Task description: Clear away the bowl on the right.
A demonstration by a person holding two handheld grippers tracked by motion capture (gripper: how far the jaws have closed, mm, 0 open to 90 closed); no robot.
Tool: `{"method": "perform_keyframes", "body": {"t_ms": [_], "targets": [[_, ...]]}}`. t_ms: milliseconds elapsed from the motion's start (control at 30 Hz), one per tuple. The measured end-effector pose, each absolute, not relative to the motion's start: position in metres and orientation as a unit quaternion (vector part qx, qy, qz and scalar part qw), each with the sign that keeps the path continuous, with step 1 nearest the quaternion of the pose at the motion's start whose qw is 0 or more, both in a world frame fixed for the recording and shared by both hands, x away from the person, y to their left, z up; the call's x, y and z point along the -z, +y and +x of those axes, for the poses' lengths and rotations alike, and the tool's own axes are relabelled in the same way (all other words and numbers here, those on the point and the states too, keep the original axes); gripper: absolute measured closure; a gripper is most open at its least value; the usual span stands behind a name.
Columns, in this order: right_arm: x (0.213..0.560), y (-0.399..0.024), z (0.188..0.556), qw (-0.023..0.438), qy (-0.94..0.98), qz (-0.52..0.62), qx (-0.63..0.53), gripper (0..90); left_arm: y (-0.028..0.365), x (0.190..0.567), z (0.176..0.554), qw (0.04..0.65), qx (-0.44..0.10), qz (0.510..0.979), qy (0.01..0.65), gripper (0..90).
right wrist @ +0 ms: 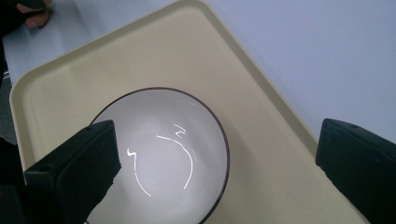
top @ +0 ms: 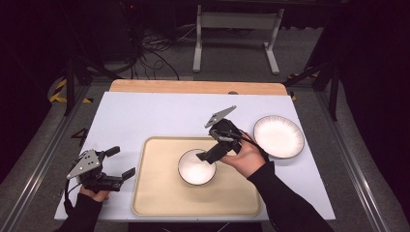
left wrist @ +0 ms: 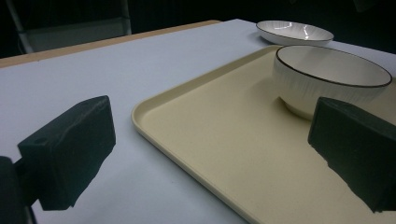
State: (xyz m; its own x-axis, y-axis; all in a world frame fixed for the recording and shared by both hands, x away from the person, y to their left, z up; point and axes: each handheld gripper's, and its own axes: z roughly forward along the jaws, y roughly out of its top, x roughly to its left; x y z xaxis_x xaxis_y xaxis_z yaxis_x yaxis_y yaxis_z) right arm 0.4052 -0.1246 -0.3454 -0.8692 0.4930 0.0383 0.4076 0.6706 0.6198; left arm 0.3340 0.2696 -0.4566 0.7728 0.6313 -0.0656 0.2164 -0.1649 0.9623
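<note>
High view: round white glazed bowl with a thin dark rim [top: 197, 167] upright on a smooth cream rounded-corner plastic tray [top: 154, 193], right gripper [top: 209, 153] above its rim, black jaws spread wide, gripping nothing. Shallow white ribbed plate [top: 279, 136] off the tray on the matte pale table cover [top: 145, 116]. Left gripper [top: 120, 163] beside the tray's left edge, jaws wide, empty.

Left gripper view: blocky matte pads apart; fluted bowl wall [left wrist: 327, 79] on the tray.

Right gripper view: glossy bowl interior [right wrist: 163, 158] below parted pads.
</note>
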Motion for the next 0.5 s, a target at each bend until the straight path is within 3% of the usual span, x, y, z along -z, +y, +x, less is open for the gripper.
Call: {"method": "perform_keyframes", "body": {"t_ms": [500], "targets": [[0.343, -0.154, 0.394, 0.099, 0.897, 0.225, -0.367, 0.0, 0.270, 0.457, 0.334, 0.579, -0.180, 0.743, 0.284, 1.6]]}}
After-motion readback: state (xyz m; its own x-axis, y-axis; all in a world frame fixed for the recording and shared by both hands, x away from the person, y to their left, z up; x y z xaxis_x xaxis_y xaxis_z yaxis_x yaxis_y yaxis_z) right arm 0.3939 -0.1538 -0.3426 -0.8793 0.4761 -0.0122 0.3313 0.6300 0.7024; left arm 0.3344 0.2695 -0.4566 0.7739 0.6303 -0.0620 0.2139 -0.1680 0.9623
